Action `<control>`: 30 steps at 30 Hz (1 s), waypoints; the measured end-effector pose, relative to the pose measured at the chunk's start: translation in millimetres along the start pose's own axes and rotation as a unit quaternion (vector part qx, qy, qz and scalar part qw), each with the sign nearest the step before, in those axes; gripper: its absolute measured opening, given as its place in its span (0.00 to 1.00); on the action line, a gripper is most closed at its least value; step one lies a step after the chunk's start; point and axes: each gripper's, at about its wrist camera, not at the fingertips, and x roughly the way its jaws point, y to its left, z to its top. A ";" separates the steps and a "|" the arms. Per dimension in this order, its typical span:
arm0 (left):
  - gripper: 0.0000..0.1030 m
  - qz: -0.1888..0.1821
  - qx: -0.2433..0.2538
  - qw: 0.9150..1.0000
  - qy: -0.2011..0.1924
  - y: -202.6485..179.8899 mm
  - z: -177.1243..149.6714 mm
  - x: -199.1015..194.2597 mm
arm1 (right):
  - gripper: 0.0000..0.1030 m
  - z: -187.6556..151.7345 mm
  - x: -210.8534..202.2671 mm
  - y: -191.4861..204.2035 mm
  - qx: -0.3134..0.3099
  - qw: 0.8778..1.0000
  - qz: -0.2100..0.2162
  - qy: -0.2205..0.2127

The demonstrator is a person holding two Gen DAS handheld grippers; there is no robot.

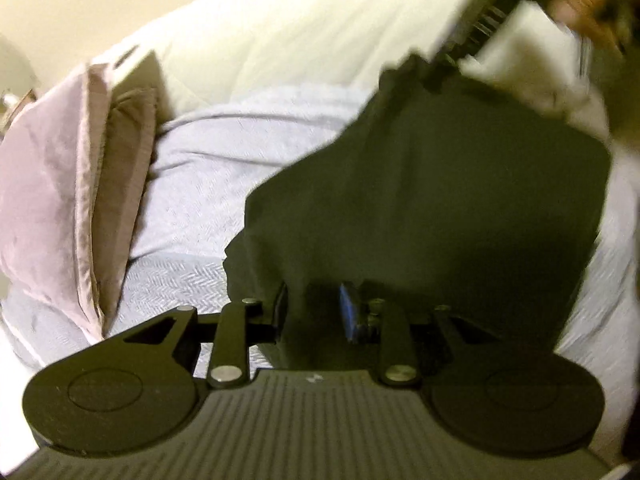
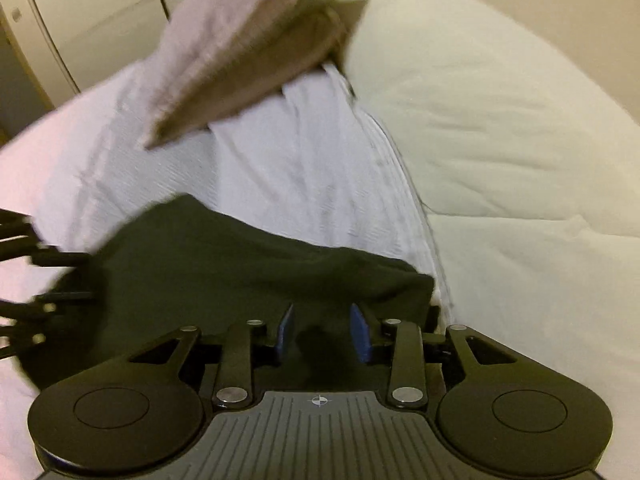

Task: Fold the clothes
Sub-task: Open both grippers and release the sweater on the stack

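Left gripper (image 1: 314, 312) is holding an edge of the dark garment (image 1: 432, 200); cloth is bunching between its fingers (image 1: 350, 316), which are sitting close together and pinching it. The garment is spreading up and away ahead of these fingers, hanging as a broad dark panel over the bed.

Right gripper (image 2: 324, 334) is gripping the same dark garment (image 2: 224, 264) at another edge; cloth is filling the gap between its blue-padded fingers (image 2: 360, 334), so they are clamping on it. From the left wrist view this second gripper (image 1: 448, 60) is showing far ahead and to the right of the fingers, blurred, at the garment's top corner, with a hand (image 1: 588, 4) behind it. In the right wrist view the left gripper (image 2: 64, 300) is appearing off to the left of the fingers, also blurred, at the cloth's far end.

Beneath the garment a pale lavender bedspread (image 1: 224, 168) is covering the bed. A cream duvet (image 2: 500, 128) is lying ahead and right of the right fingers. A pink pillow (image 1: 52, 184) is leaning left of the left fingers; ahead of the right fingers in the other view (image 2: 240, 48).
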 end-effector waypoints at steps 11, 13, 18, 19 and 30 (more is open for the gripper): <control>0.36 0.012 -0.057 0.998 0.020 -14.8 -27.8 -18.1 | 0.66 -48.8 -30.7 38.9 0.019 0.999 0.025 -0.023; 0.44 0.026 -0.081 0.996 0.013 -14.9 -35.5 -33.5 | 0.67 -58.7 -41.1 42.5 0.037 0.998 0.025 -0.040; 0.45 0.030 -0.103 0.993 0.040 -24.9 -60.1 -33.6 | 0.75 -84.4 -38.8 53.9 0.048 0.998 0.016 -0.035; 0.45 0.036 -0.104 0.993 0.039 -26.6 -60.7 -38.4 | 0.75 -89.2 -38.0 56.4 0.045 0.998 0.013 -0.034; 0.63 0.065 -0.185 0.979 0.050 -51.4 -92.2 -86.9 | 0.83 -124.3 -70.4 69.5 0.089 0.995 -0.018 -0.032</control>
